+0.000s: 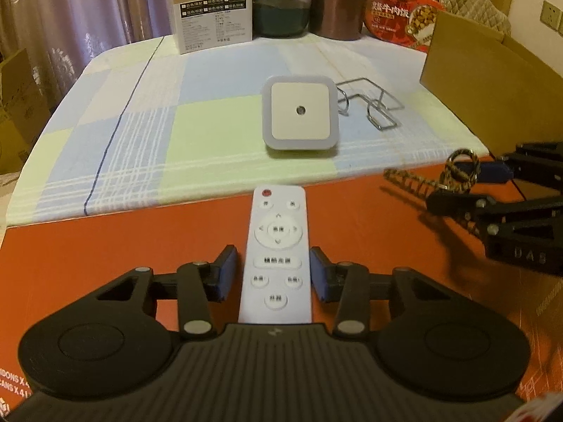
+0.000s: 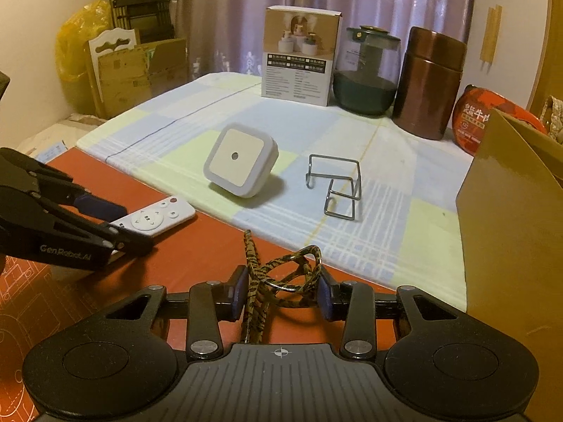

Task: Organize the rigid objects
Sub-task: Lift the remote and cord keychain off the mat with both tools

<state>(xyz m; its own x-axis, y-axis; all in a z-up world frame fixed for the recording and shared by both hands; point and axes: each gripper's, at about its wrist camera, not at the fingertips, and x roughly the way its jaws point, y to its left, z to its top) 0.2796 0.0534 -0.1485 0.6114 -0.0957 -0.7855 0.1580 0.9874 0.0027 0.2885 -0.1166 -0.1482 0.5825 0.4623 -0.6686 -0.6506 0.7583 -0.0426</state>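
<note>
A white remote control point(image 1: 278, 246) lies lengthwise between the blue pads of my left gripper point(image 1: 274, 274), which is shut on its lower half over the red box top point(image 1: 140, 246). In the right wrist view, the same remote point(image 2: 158, 218) pokes out of the left gripper point(image 2: 135, 227). My right gripper point(image 2: 281, 292) is shut on a tiger-striped lanyard point(image 2: 281, 267) with a metal ring, its loop squeezed between both pads. From the left wrist view, the right gripper point(image 1: 468, 184) holds the lanyard point(image 1: 461, 172) at the right.
A square white night light point(image 1: 301, 116) and a bent wire holder point(image 1: 369, 105) rest on the checked cloth. An open cardboard box point(image 2: 510, 228) stands at the right. A white carton point(image 2: 299, 59), glass jar point(image 2: 366, 74), copper canister point(image 2: 429, 84) and red packet point(image 2: 471, 123) line the back.
</note>
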